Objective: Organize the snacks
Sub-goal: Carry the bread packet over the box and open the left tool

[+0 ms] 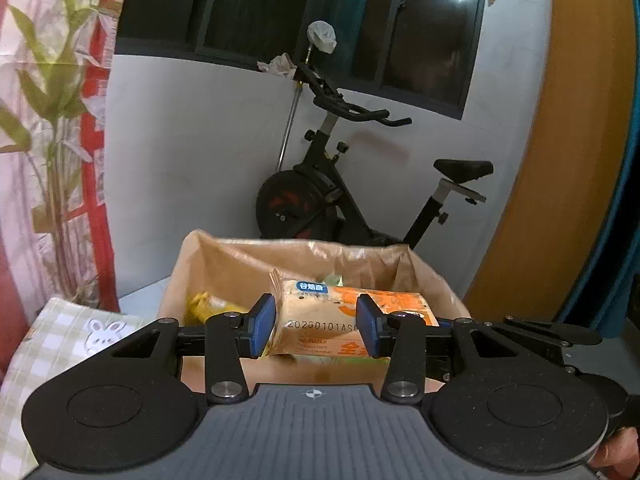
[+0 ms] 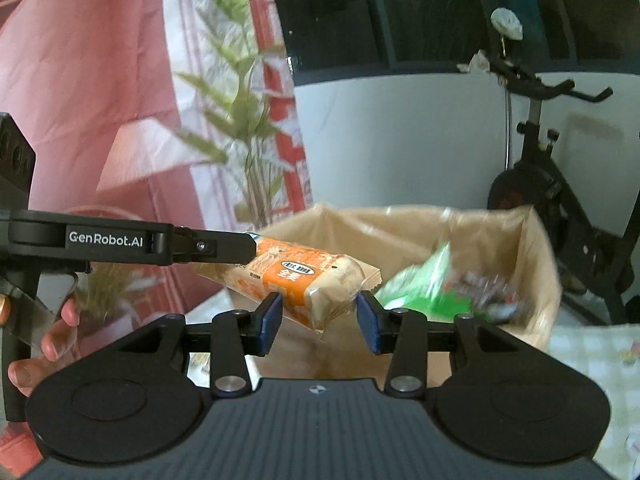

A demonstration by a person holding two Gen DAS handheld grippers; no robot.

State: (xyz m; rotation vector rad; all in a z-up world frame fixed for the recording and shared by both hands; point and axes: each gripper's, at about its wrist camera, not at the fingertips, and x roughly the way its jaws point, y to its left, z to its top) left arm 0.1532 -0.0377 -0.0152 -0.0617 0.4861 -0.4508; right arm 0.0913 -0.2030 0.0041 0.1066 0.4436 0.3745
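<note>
An orange-and-cream wrapped bread pack (image 1: pixel 316 322) hangs in the air over an open brown cardboard box (image 1: pixel 296 250), held at both ends. My left gripper (image 1: pixel 316 326) is shut on one end, its blue pads (image 1: pixel 264 326) pressing the wrapper. My right gripper (image 2: pixel 318 316) is shut on the other end of the bread pack (image 2: pixel 304 280). In the right wrist view the left gripper (image 2: pixel 250 249) comes in from the left, side on, clamped on the pack's far end. The box (image 2: pixel 400 220) holds a green snack bag (image 2: pixel 424 288) and, in the left wrist view, a yellow packet (image 1: pixel 204 304).
A black exercise bike (image 1: pixel 332 196) stands behind the box against the white wall. A pink and red curtain with a bamboo print (image 1: pixel 52 120) hangs at the left. A green checked cloth (image 1: pixel 68 340) covers the table. A person's hand (image 2: pixel 40 344) grips the left tool's handle.
</note>
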